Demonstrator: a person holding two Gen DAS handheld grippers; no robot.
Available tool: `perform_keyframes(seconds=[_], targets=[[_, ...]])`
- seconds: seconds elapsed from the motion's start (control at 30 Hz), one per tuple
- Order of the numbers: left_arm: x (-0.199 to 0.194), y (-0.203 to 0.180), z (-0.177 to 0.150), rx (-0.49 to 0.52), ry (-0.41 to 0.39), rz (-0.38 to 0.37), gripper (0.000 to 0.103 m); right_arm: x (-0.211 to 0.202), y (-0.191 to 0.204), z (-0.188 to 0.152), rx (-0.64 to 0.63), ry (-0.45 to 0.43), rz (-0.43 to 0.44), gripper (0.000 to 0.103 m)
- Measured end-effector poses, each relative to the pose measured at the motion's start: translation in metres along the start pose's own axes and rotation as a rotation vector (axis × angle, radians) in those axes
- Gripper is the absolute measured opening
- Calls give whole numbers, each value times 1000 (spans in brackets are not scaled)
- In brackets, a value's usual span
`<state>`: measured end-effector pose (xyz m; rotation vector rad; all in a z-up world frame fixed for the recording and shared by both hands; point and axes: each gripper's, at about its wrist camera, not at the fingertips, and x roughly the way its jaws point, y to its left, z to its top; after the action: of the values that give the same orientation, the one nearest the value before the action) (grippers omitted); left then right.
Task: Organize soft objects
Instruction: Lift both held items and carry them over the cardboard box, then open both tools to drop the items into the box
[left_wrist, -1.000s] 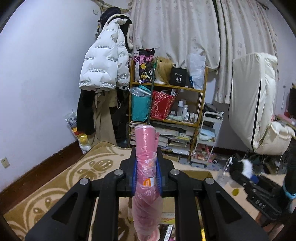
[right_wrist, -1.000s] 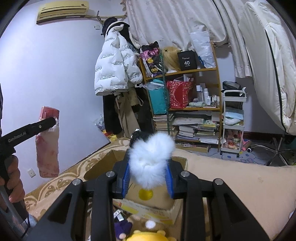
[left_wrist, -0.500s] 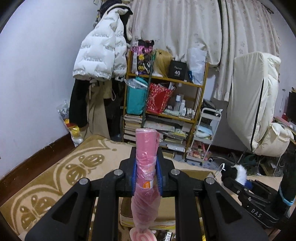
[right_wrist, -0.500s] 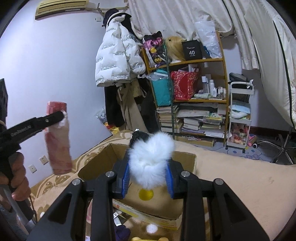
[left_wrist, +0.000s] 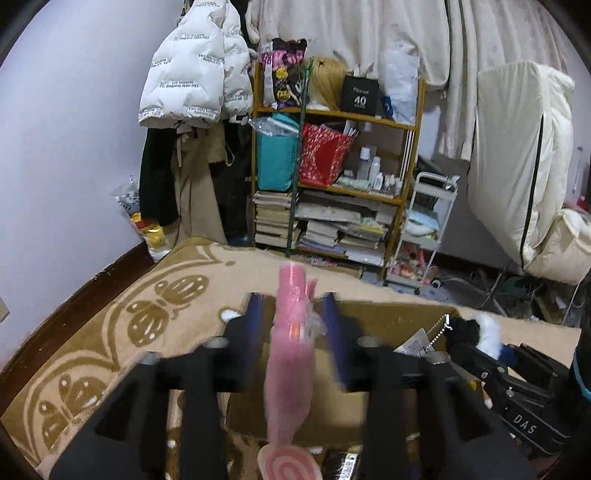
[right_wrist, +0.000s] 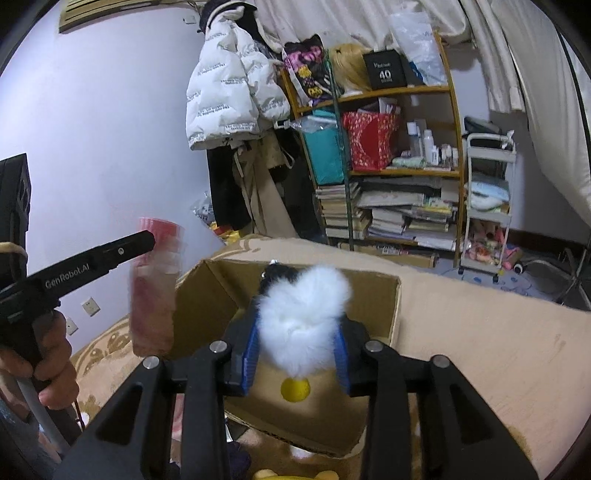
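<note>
Cluttered bedroom, left gripper fingers spread around pink toy, right gripper clamping white plush

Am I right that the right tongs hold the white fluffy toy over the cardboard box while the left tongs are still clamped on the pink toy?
Not quite. In the left wrist view the left tongs have opened; the pink toy sits loose between the pads, blurred. The right tongs do hold the white toy over the box.

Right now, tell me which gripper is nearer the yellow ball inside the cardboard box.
Right. The right gripper is directly above the yellow ball, holding the white fluffy toy; the left gripper is off beside the cardboard box.
</note>
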<state>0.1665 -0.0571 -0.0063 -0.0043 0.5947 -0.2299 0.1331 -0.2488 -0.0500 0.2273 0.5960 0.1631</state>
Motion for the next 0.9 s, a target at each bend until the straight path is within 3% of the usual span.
perform_keyframes(seconds=[0.03,0.23,0.47,0.57,0.7,0.9], targets=[[0,1,-2,-2,3,3,75,2,-1,-1,3,9,0,38],[-1,-1,-7,29,40,35,80,9,-8,-4,32,47,8,41],[-10,1,-10,61,113,87,87,-2,-10,-1,59,35,6,71],[-21,2,-10,77,118,103,90,-9,-8,-1,72,33,9,88],[-38,4,-11,72,115,109,93,-25,-2,1,66,12,-3,101],[-65,8,-13,76,121,121,97,-50,10,1,53,-10,-10,103]])
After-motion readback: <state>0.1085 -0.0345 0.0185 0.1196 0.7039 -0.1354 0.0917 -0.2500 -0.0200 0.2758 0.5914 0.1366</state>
